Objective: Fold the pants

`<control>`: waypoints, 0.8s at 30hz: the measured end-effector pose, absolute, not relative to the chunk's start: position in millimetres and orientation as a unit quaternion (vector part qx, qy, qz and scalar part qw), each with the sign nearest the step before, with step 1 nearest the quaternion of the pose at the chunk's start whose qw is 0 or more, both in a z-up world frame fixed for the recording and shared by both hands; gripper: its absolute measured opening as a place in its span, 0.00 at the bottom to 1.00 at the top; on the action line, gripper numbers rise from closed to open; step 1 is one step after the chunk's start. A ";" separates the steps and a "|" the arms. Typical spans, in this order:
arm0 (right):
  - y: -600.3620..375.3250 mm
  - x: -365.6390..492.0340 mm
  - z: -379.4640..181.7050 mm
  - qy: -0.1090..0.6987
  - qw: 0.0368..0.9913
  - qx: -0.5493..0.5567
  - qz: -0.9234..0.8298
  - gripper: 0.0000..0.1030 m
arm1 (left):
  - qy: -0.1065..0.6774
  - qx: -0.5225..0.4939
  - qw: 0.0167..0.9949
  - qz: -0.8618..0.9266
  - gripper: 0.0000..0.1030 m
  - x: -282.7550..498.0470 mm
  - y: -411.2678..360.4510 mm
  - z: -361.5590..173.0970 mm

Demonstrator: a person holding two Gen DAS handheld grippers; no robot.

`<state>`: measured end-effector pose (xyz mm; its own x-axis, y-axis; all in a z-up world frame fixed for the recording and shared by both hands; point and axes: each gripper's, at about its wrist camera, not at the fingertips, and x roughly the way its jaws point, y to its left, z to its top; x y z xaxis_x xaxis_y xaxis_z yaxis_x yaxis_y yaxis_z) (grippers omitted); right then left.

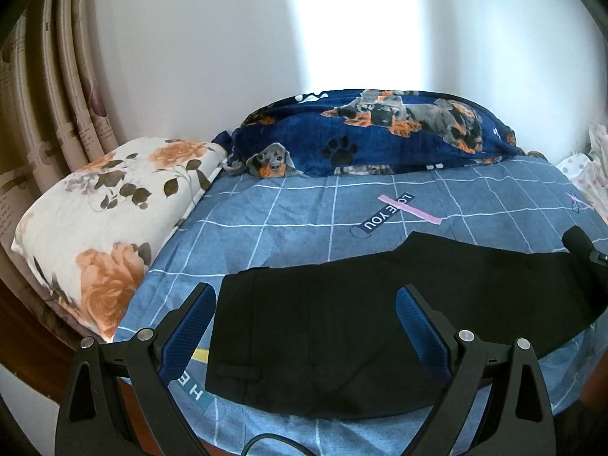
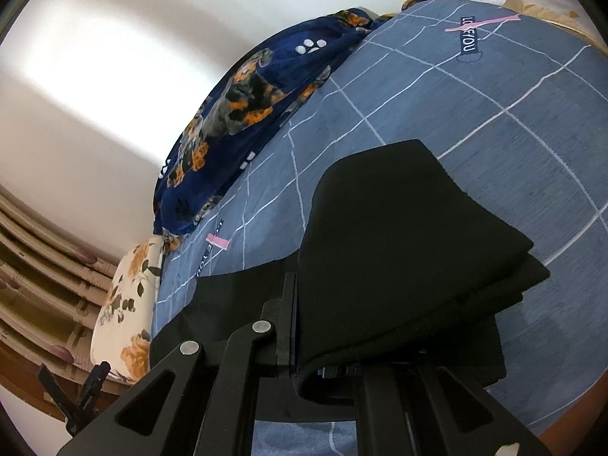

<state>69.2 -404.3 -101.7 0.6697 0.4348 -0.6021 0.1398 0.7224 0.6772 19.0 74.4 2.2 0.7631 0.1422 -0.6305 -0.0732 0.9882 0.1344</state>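
Black pants (image 1: 342,326) lie flat across the blue checked bedsheet (image 1: 288,220) near the bed's front edge. My left gripper (image 1: 306,326) is open, its blue-padded fingers (image 1: 190,326) spread over the pants' left end, touching nothing. My right gripper (image 2: 300,323) is shut on the other end of the pants (image 2: 399,235) and holds that end lifted and draped over its fingers, above a lower layer of the pants. The right gripper's tip also shows at the right edge of the left wrist view (image 1: 581,243).
A floral folded quilt (image 1: 106,220) lies at the left of the bed. A dark blue dog-print blanket (image 1: 380,133) is bunched against the white wall. Curtains (image 1: 57,95) hang at the far left. A spotted pillow (image 1: 585,174) sits at the right.
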 end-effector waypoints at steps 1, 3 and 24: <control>-403.0 69.2 -102.1 0.398 0.839 0.362 0.089 0.08 | 0.340 0.051 0.937 0.058 0.93 19.1 74.3 2.2; -400.3 69.7 -103.0 0.400 0.838 0.360 0.092 0.08 | 0.340 0.052 0.937 0.057 0.93 19.1 74.5 2.2; -372.1 71.2 -113.1 0.420 0.832 0.345 0.115 0.08 | 0.374 0.017 0.924 0.071 0.93 20.9 98.2 -10.7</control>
<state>71.2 -372.1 -113.1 0.6209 0.4812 -0.6188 0.0977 0.7358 0.6701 20.9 98.2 -10.7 0.7098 0.1443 -0.6895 -0.1186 0.9893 0.0850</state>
